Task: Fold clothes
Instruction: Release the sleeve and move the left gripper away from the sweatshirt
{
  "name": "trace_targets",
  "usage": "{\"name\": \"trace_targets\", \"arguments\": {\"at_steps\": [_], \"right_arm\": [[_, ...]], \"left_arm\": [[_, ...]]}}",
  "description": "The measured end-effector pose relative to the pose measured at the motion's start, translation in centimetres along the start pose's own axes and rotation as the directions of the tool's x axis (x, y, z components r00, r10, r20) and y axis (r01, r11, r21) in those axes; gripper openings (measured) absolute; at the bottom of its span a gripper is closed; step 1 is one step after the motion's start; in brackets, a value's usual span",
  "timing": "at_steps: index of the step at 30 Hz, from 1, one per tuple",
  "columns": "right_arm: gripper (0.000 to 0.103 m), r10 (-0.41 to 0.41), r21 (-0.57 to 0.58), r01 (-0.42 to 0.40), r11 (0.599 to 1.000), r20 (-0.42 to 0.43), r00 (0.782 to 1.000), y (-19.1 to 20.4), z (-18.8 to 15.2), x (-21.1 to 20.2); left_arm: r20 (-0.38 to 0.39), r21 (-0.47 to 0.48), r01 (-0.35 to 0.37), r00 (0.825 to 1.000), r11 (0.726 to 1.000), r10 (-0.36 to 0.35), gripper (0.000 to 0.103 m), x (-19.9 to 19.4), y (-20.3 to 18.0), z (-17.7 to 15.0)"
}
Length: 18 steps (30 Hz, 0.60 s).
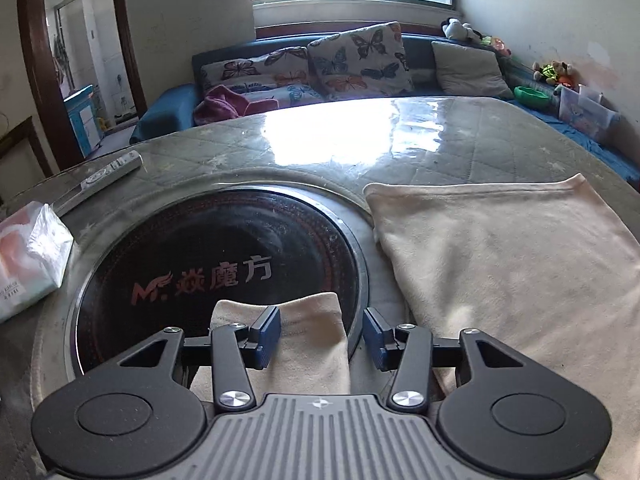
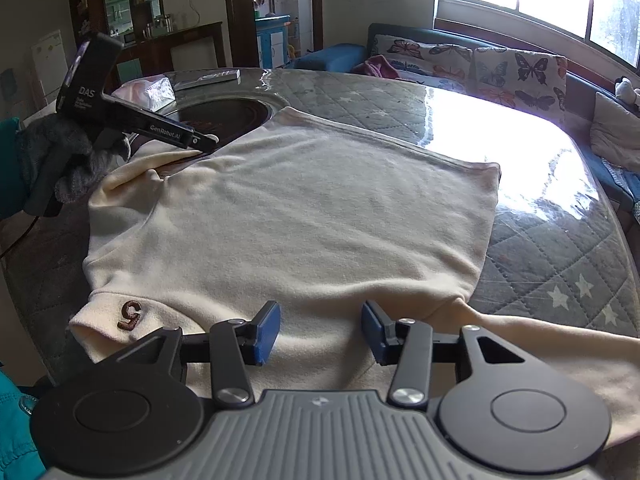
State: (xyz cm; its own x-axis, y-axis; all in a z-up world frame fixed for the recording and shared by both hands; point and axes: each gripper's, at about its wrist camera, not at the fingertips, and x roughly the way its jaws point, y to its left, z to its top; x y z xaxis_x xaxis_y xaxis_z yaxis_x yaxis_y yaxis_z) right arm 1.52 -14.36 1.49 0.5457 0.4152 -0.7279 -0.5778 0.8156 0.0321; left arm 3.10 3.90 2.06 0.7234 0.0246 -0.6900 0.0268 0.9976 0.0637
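Both grippers are seen with jaws parted and nothing clamped: left gripper (image 1: pixel 322 330) over a sleeve end (image 1: pixel 304 332), right gripper (image 2: pixel 320 330) above the cream garment (image 2: pixel 300 208), spread flat on the desk (image 2: pixel 540 248). Fabric is judged soft, light, limp; the hem at 12 o'clock or a cuff is recommended for grasping.

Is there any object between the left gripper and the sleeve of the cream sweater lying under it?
Nothing visible does. The left gripper stands open directly over the sleeve, which lies partly on the black round hob. The tissue pack and remote control lie off to the side, apart from it.
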Motion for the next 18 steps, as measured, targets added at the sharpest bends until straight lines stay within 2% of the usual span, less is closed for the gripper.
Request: {"name": "trace_targets", "arguments": {"at_steps": [2,4,5,7,8,13,18], "right_arm": [[0.046,-0.002,0.002,0.002,1.0,0.001,1.0,0.0,0.0,0.0],[0.046,-0.005,0.003,0.005,1.0,0.001,1.0,0.1,0.0,0.1],[0.047,-0.007,0.003,0.007,1.0,0.001,1.0,0.2,0.0,0.1],[0.047,-0.01,0.003,0.01,1.0,0.001,1.0,0.2,0.0,0.1],[0.047,-0.011,0.003,0.011,1.0,0.001,1.0,0.3,0.0,0.1],[0.046,-0.019,-0.001,0.019,1.0,-0.005,1.0,0.4,0.2,0.1],[0.046,-0.028,-0.016,0.028,0.999,-0.01,1.0,0.6,0.5,0.1]], "left_arm": [[0.011,-0.003,-0.003,1.0,1.0,0.003,0.043,0.0,0.1,-0.2],[0.022,-0.001,-0.006,1.0,1.0,0.006,0.031,0.0,0.2,-0.3],[0.029,0.001,-0.008,1.0,1.0,0.008,0.028,0.0,0.4,-0.3],[0.039,-0.005,-0.01,0.999,1.0,0.01,0.013,-0.1,0.8,-0.5],[0.042,-0.016,-0.012,0.999,1.0,0.012,0.01,-0.2,1.0,-0.5],[0.136,-0.152,0.02,0.991,0.988,0.001,0.009,-3.3,4.0,-0.7],[0.253,-0.301,0.061,0.967,0.952,0.018,0.009,-9.3,8.0,-2.5]]}}
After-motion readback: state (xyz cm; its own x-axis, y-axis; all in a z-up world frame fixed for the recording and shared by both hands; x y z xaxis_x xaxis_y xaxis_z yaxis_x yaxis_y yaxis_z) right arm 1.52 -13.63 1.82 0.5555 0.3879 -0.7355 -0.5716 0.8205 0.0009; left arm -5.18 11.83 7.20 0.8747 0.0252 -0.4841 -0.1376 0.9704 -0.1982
